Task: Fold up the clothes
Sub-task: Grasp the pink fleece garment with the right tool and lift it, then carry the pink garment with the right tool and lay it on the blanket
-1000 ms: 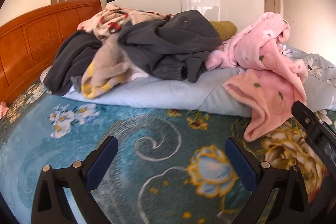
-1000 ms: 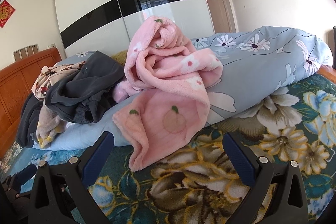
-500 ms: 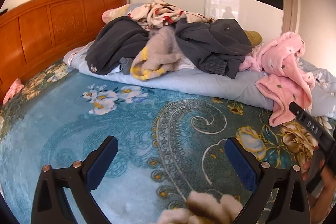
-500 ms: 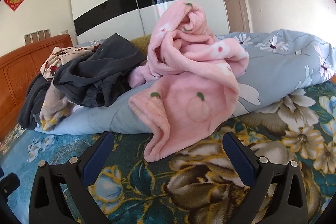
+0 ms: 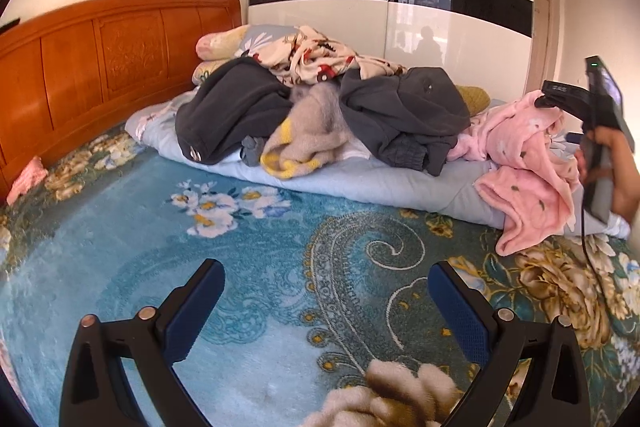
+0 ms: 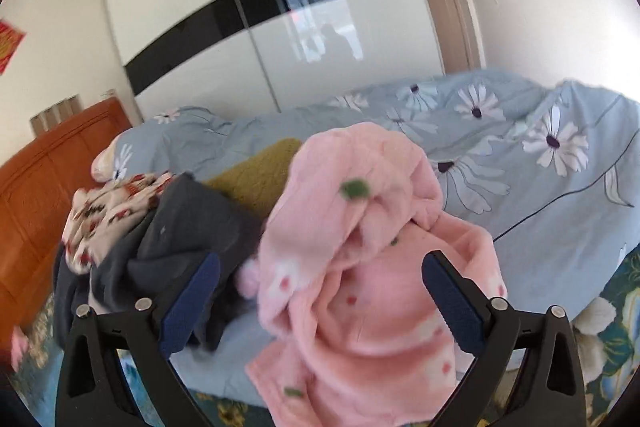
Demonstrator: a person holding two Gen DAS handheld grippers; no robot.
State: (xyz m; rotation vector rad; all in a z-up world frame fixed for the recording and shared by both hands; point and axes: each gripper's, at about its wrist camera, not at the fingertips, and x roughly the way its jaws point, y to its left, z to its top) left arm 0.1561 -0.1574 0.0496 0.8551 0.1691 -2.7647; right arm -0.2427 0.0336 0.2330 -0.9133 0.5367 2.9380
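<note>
Our right gripper is closing from wide, its jaws either side of the pink fleece but not yet pinching it; we should catch an edge, not a bunch. Our left gripper hangs open over bare bedspread, the clothes pile well beyond.

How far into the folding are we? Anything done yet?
Nothing looks folded: the clothes pile lies heaped on the blue quilt. In hand: the right hand-held gripper is over the pink fleece garment, jaws closing but not gripping. The left hand-held gripper is open and empty. All folding remains.
</note>
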